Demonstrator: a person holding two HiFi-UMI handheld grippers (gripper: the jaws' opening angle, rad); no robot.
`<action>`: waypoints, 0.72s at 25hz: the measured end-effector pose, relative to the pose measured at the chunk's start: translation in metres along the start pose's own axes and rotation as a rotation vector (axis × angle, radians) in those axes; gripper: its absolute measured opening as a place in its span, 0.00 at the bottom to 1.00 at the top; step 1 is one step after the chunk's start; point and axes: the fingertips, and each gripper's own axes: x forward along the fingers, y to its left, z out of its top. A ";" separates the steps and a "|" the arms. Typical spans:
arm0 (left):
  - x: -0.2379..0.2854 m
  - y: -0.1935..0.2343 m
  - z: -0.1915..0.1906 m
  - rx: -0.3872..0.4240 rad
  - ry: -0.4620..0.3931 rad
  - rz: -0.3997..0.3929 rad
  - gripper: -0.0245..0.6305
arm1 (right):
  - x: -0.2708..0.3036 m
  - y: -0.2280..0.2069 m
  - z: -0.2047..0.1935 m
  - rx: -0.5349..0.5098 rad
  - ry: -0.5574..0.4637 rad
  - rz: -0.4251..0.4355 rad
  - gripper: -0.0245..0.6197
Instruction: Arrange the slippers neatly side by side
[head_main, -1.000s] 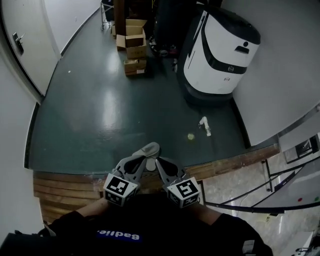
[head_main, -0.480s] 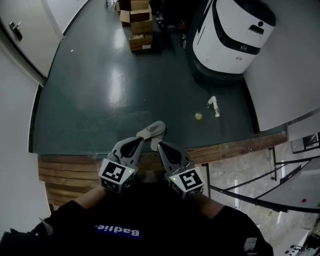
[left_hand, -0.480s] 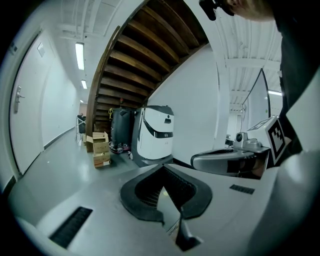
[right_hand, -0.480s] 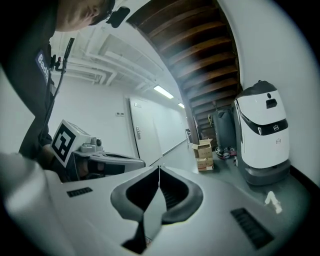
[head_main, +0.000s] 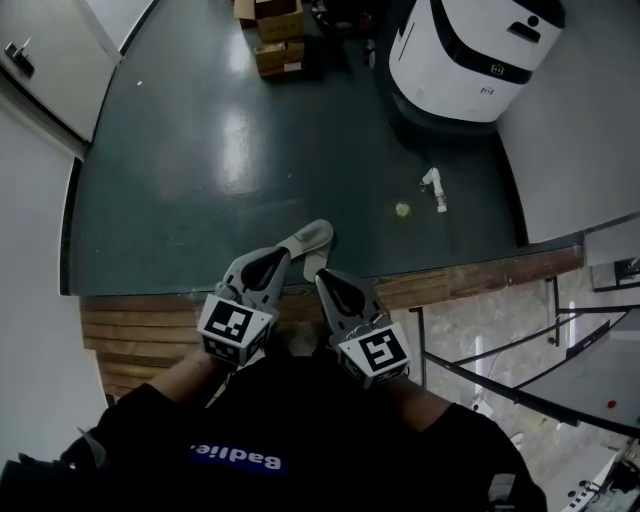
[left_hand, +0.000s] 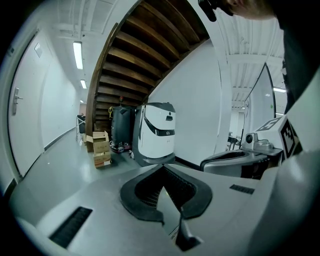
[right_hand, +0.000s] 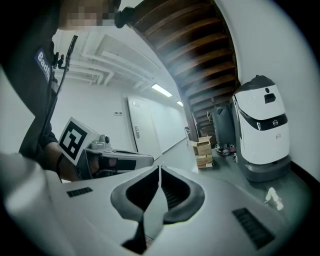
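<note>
1. The left gripper (head_main: 277, 259) was closed, its jaw tips touching with nothing between them.
2. The right gripper (head_main: 323, 277) was likewise closed and empty.
3. A grey slipper (head_main: 308, 240) lay on the dark floor (head_main: 200, 150), just beyond both grippers.

Your head camera has shifted over the last second, so the whole scene has slid up the frame. The white robot (head_main: 470, 50) and the cardboard boxes (head_main: 278, 45) are now cut off by the top edge. The grey slipper (head_main: 310, 240) appears higher up than before. Your left gripper (head_main: 278, 260) and right gripper (head_main: 322, 276) have risen with it, the left one more. More of your dark clothing fills the bottom edge.
</note>
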 end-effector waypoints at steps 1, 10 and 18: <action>0.004 0.002 -0.002 0.000 0.004 -0.001 0.04 | 0.001 -0.003 -0.002 0.000 0.002 -0.004 0.03; 0.043 0.019 -0.033 0.028 0.095 -0.010 0.04 | 0.002 -0.029 -0.014 0.017 0.044 -0.049 0.03; 0.087 0.034 -0.074 0.101 0.183 -0.043 0.10 | 0.005 -0.049 -0.035 0.061 0.097 -0.082 0.04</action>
